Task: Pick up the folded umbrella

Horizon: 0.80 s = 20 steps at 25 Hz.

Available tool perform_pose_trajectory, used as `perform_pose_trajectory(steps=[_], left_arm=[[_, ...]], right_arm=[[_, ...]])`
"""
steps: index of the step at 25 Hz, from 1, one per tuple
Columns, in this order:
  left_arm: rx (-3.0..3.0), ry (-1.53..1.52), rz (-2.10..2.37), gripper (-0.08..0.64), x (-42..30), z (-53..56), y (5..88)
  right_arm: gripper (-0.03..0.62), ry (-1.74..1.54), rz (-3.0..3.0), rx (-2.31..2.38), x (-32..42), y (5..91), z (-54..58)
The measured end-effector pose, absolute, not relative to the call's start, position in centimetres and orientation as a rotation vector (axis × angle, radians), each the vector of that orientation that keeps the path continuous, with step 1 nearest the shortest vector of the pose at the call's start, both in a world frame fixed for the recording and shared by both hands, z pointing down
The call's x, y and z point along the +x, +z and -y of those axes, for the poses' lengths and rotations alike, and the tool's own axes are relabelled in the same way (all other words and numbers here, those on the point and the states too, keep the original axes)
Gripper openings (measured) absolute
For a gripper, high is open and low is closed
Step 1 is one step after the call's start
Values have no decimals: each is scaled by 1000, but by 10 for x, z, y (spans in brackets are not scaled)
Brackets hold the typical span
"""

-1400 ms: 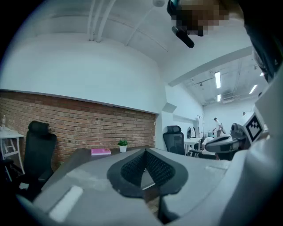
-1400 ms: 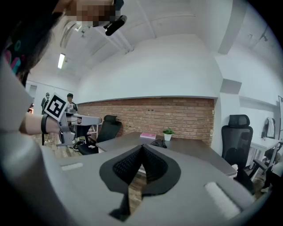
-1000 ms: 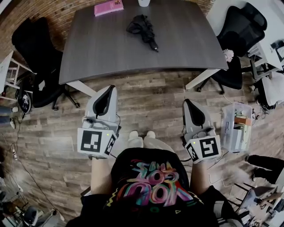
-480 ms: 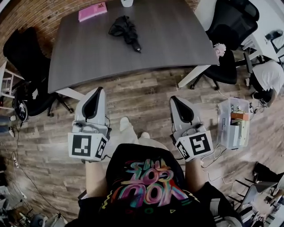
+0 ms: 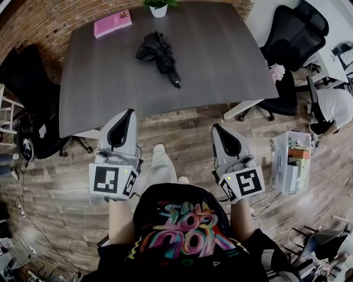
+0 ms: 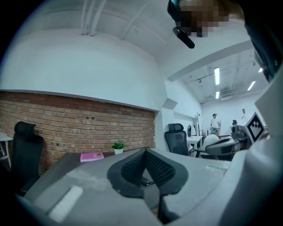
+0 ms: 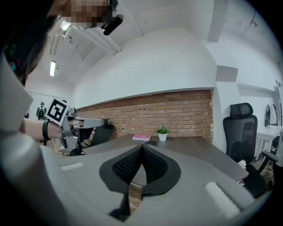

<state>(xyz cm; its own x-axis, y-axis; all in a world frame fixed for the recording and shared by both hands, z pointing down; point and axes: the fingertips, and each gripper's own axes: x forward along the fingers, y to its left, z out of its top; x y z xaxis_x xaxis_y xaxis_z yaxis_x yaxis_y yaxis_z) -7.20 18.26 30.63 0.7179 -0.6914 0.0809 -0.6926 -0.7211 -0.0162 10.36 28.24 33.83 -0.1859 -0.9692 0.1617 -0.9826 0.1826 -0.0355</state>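
A black folded umbrella [image 5: 159,54] lies on the dark grey table [image 5: 220,60], handle end pointing toward the near edge. My left gripper [image 5: 130,112] hovers just off the table's near edge, left of the umbrella, jaws shut and empty. My right gripper [image 5: 215,127] is held over the wood floor short of the table, also shut with nothing in it. Both point at the table. In the gripper views the left gripper [image 6: 144,150] and the right gripper [image 7: 142,146] show their black pads pressed together; the umbrella is hidden behind the jaws.
A pink book [image 5: 112,23] and a small potted plant [image 5: 158,6] sit at the table's far edge. Black office chairs stand at left [image 5: 27,82] and right [image 5: 292,38]. A clear plastic bin [image 5: 290,161] rests on the floor at right, near a seated person [image 5: 333,107].
I have stepped toward the table: both grippers are now closer to its near edge, and the potted plant has come into the head view.
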Motion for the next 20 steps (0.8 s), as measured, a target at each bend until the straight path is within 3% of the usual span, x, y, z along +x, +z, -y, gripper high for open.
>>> perform_pose_trajectory(steps=[20], left_arm=[[2897,121,1062,2,-98,17,315]], right_arm=[[0,226,2237,2004,77,331,-89]])
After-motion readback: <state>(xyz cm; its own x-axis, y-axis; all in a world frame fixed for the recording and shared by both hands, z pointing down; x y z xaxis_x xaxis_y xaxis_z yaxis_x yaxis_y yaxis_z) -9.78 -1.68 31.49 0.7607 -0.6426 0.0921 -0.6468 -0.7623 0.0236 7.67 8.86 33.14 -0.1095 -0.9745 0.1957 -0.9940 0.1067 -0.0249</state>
